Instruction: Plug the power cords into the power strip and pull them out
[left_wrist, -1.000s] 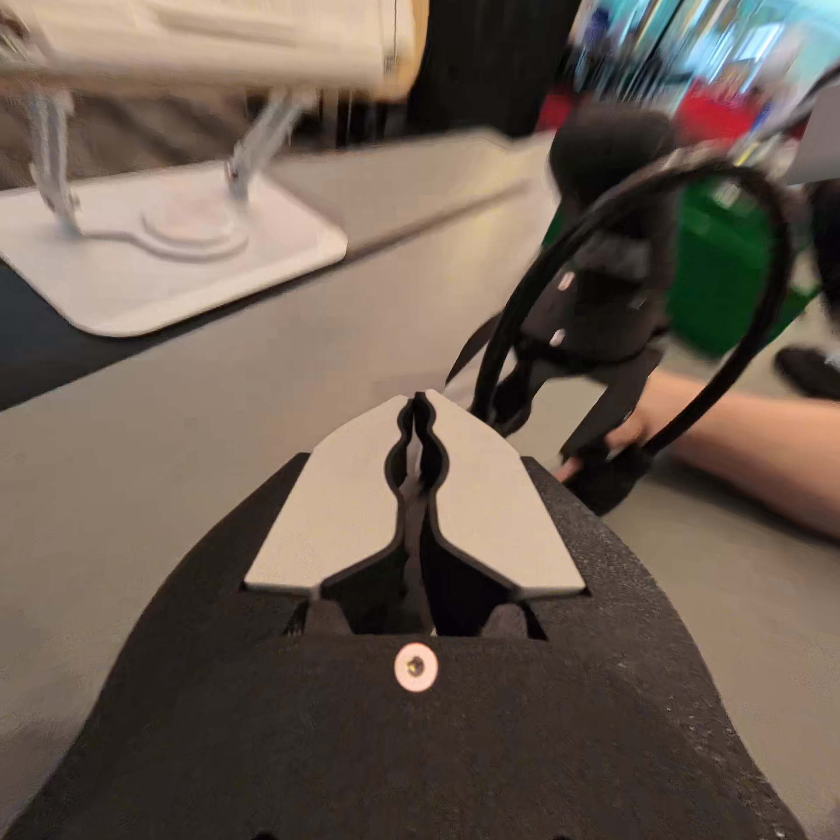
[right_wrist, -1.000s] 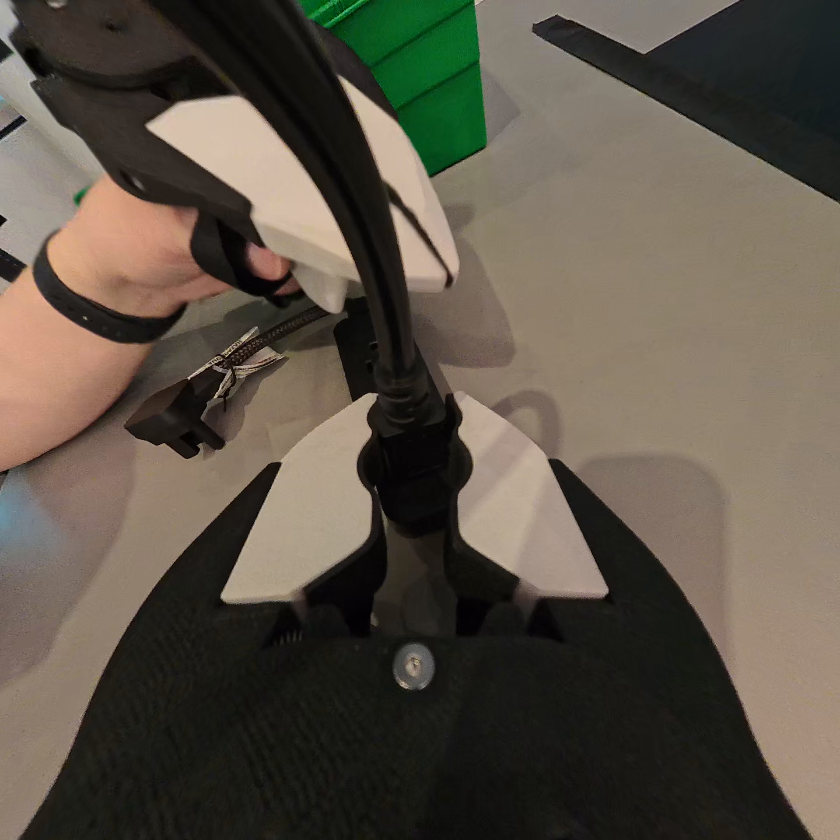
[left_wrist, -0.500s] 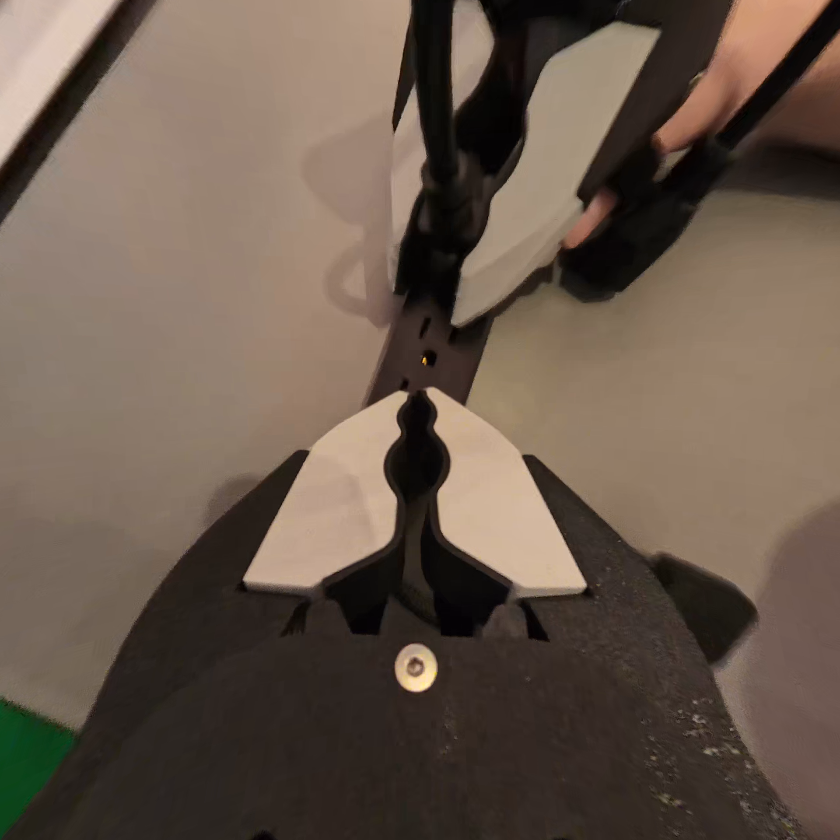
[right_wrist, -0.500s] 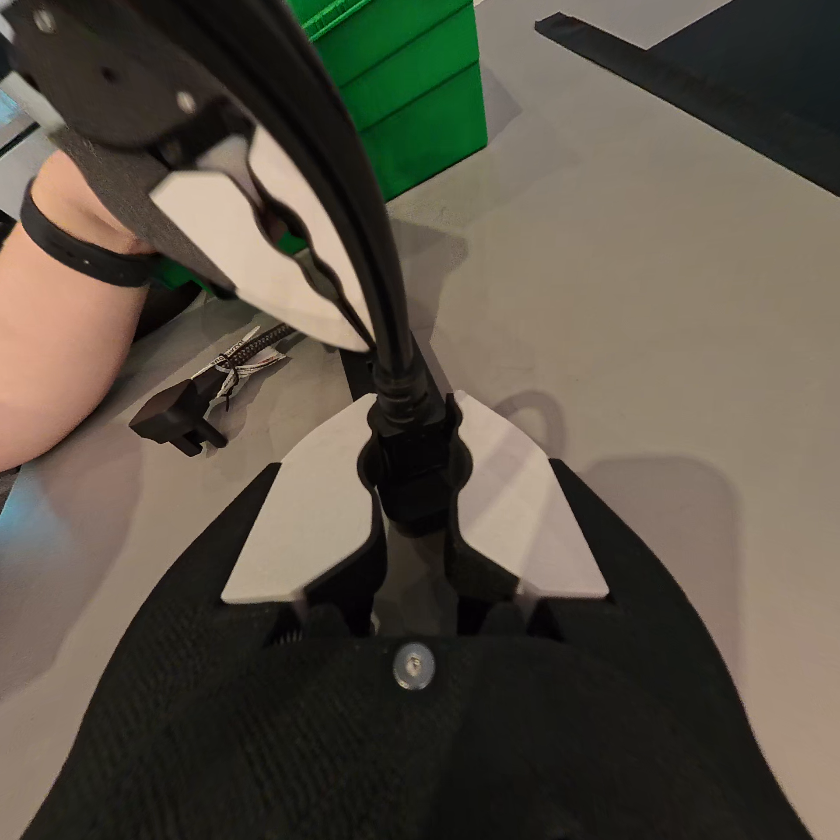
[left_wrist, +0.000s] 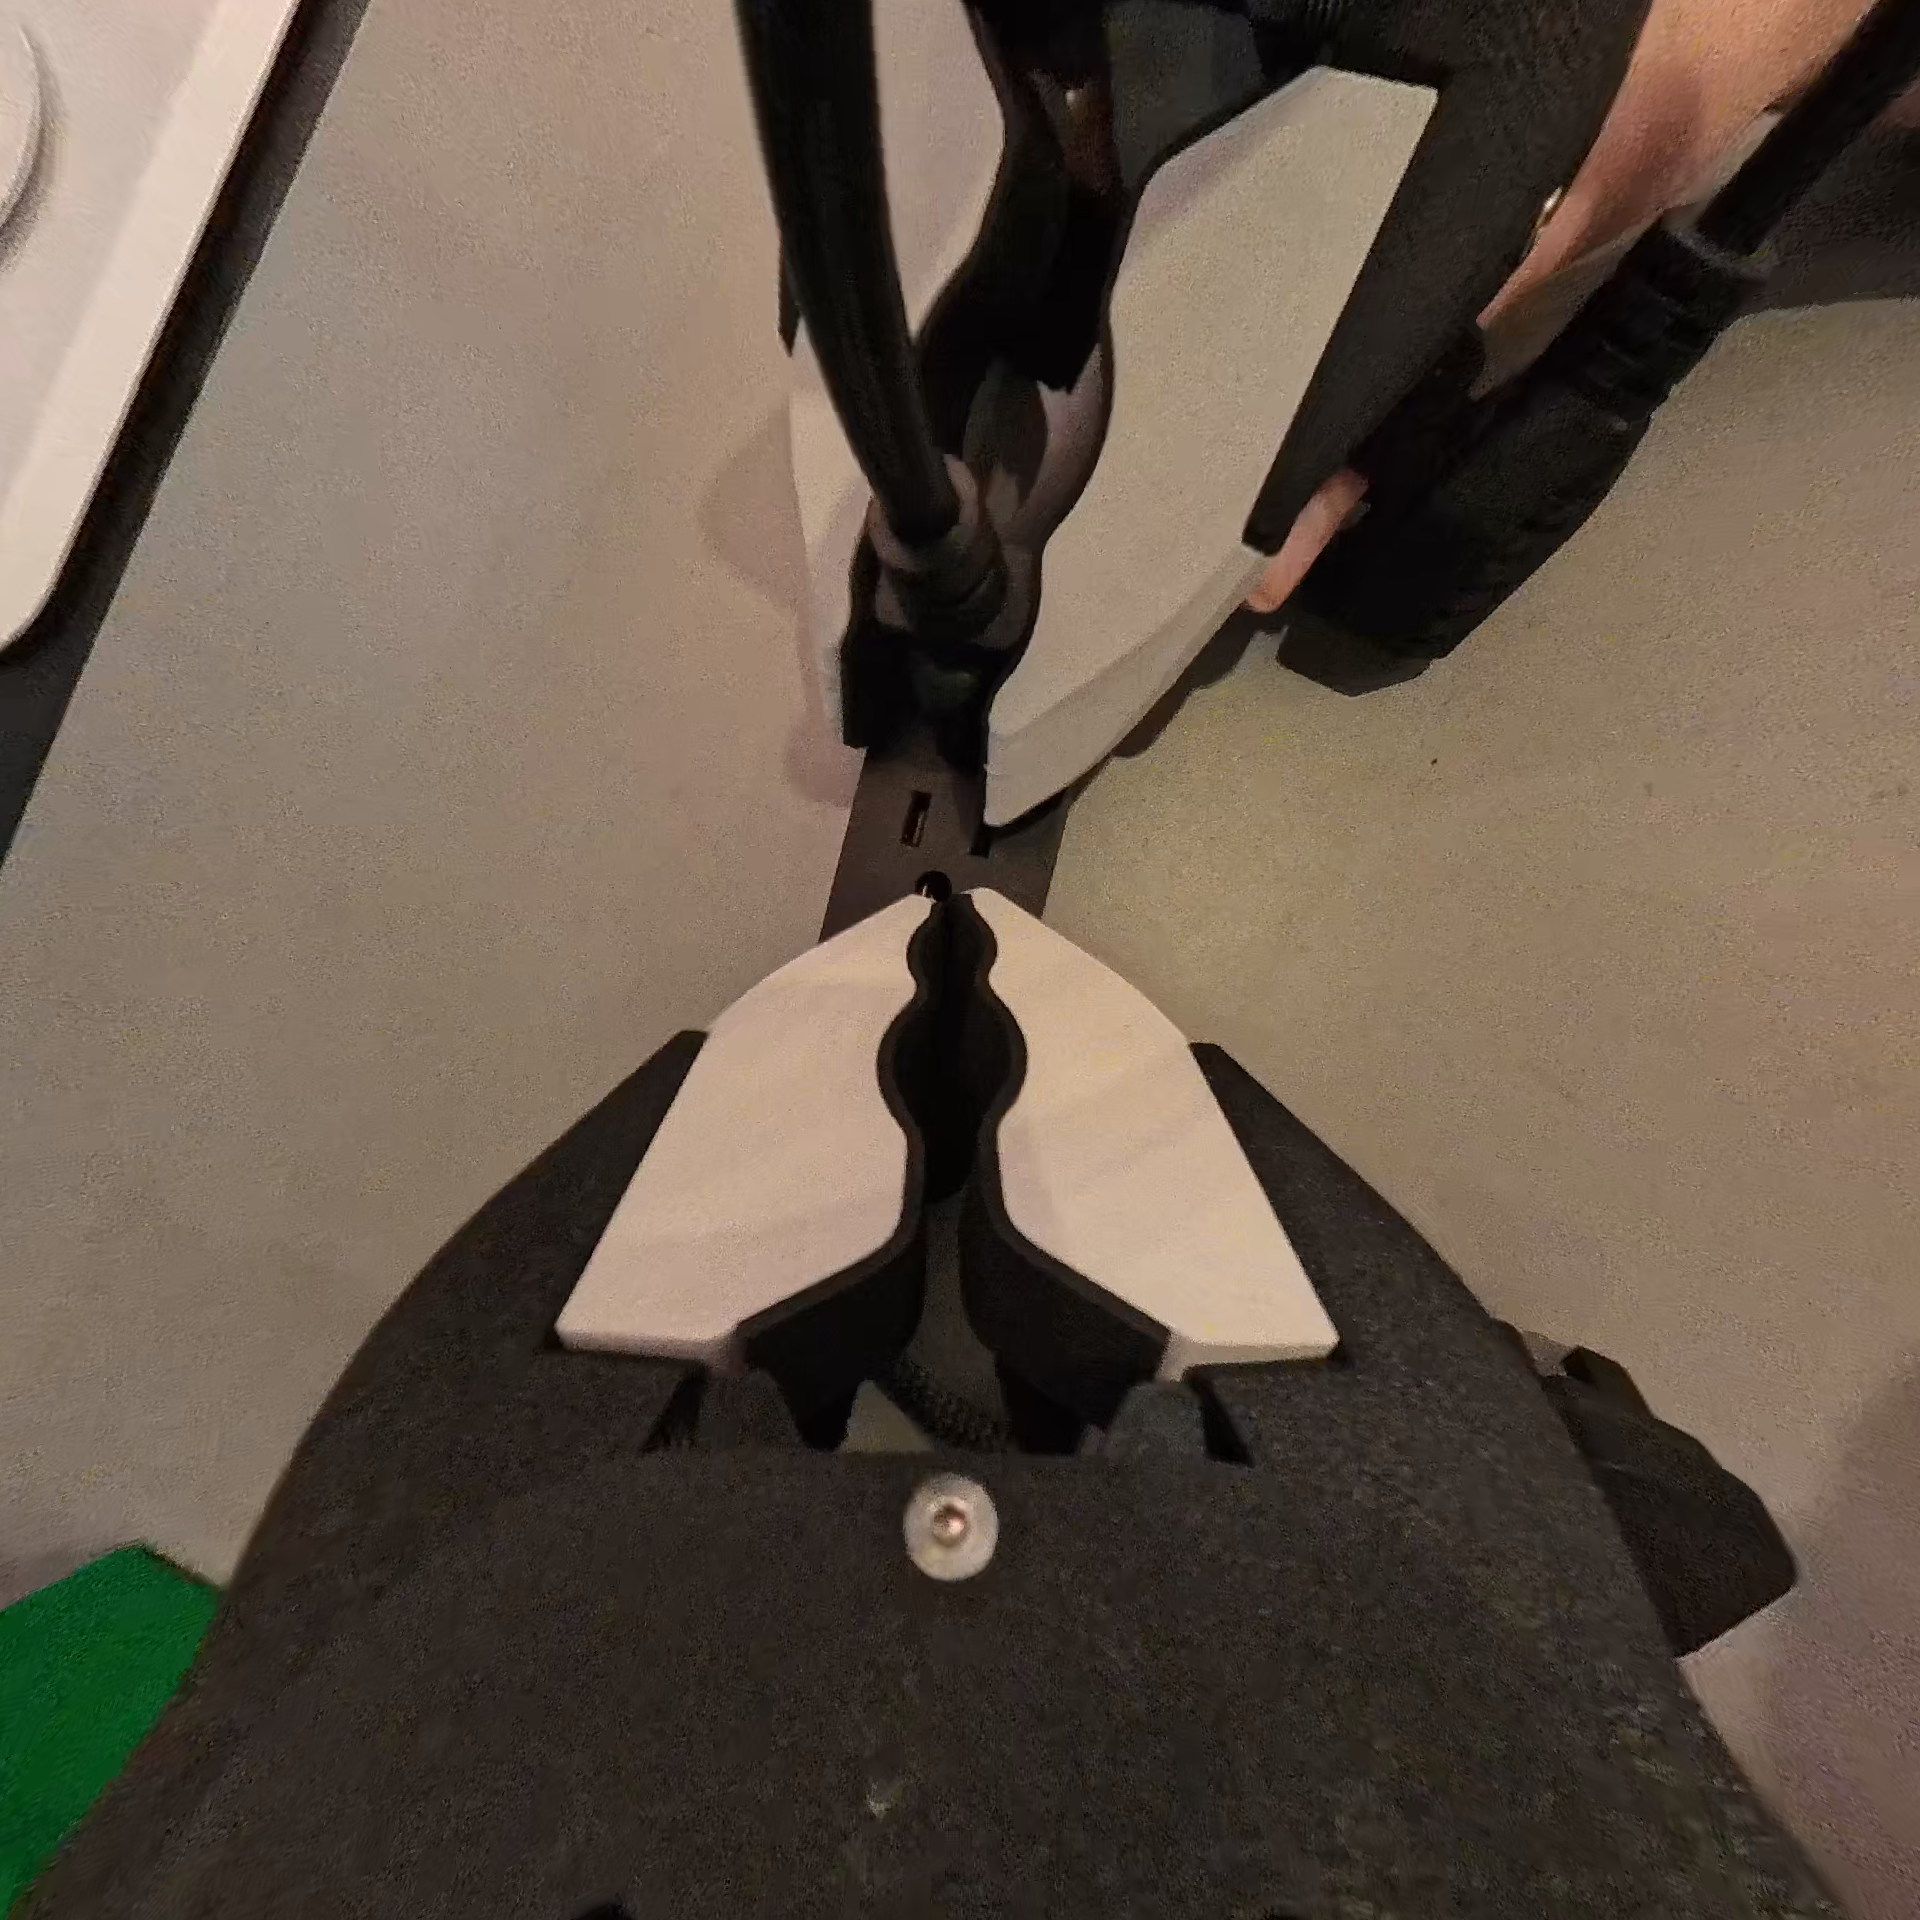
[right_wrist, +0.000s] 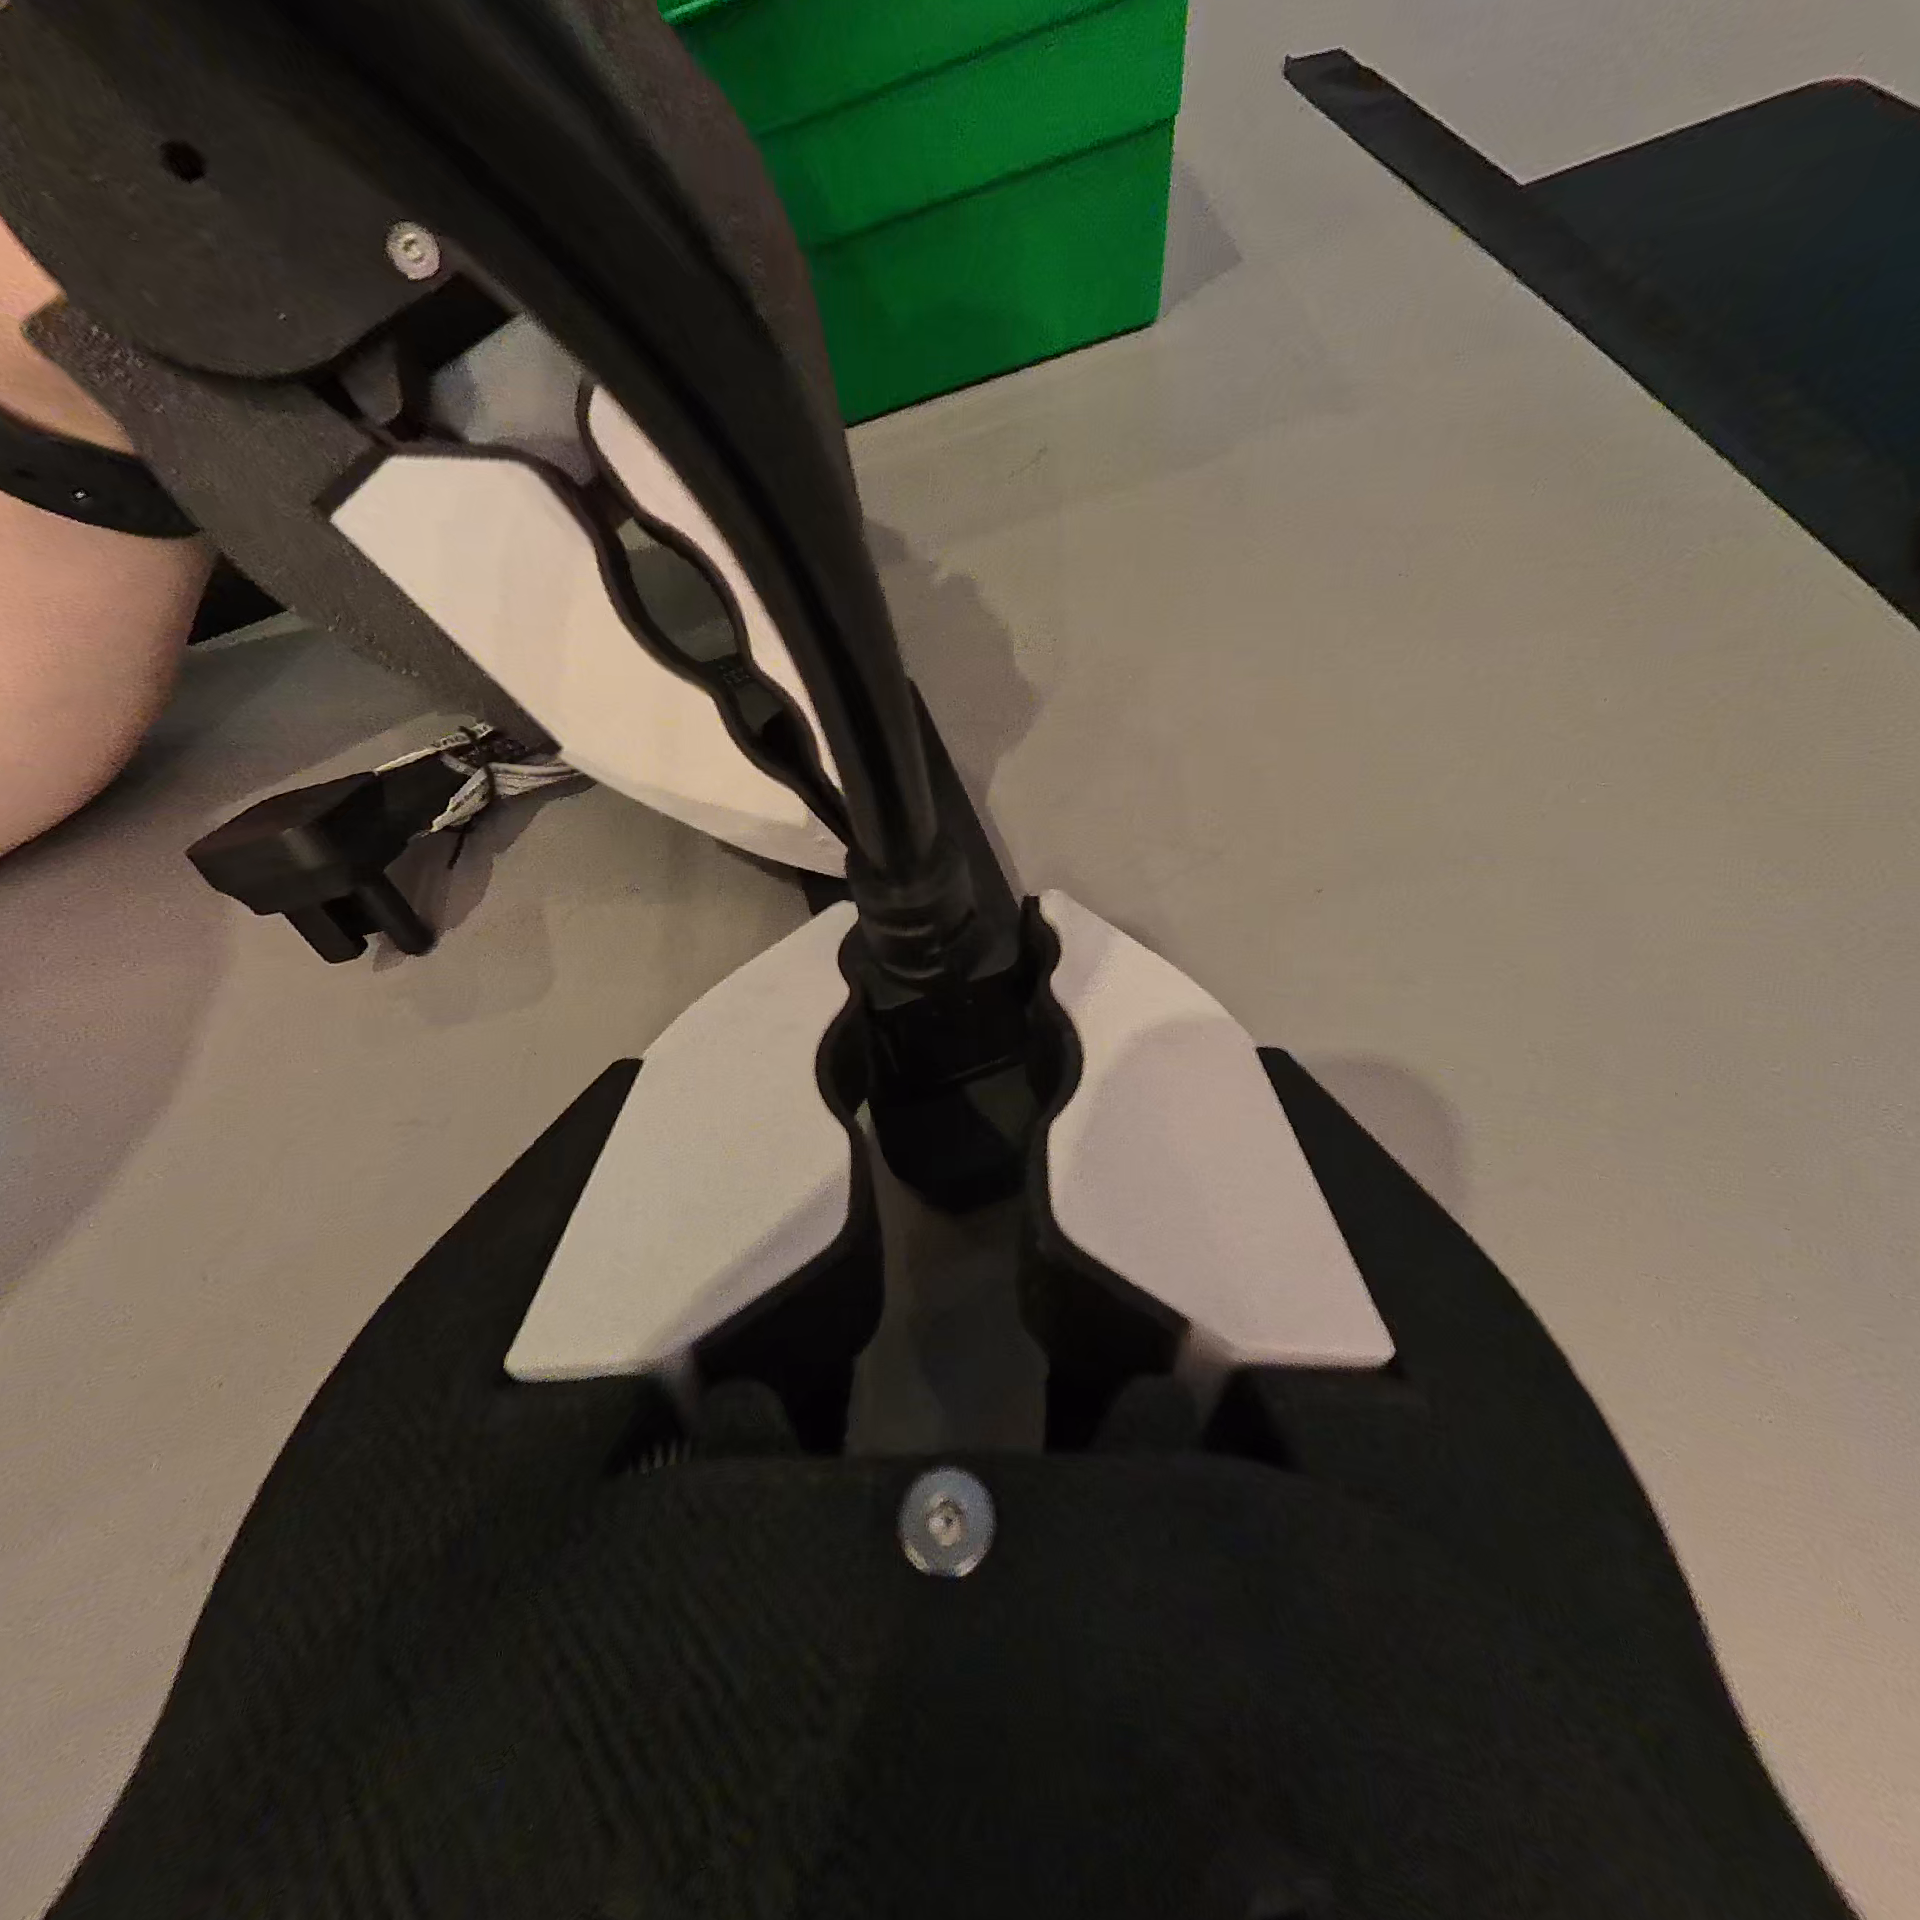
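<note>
A black power strip (left_wrist: 940, 831) lies on the grey table; only a short stretch with slots shows. My left gripper (left_wrist: 948, 906) is shut and empty, its tips right over the strip. My right gripper (right_wrist: 940, 920) is shut on a black plug (right_wrist: 951, 1049), whose thick black cord (right_wrist: 810, 436) rises up and away. In the left wrist view the right gripper (left_wrist: 935, 727) holds that plug (left_wrist: 920, 665) down on the strip's far part; I cannot tell whether its prongs are in. In the right wrist view the left gripper (right_wrist: 821, 821) stands close beyond the plug.
A second black plug (right_wrist: 312, 883) with a tied braided cord lies loose at the left. A green box (right_wrist: 966, 187) stands behind the grippers. A white stand base (left_wrist: 94, 260) lies at the far left. A dark mat (right_wrist: 1714, 208) is at the back right. A hand (left_wrist: 1558, 239) holds the right gripper. Less than 4 cm separates the two grippers' tips.
My left gripper has swung from looking across the table to pointing down at the strip, close to the right gripper. The right gripper has kept its hold on the plug.
</note>
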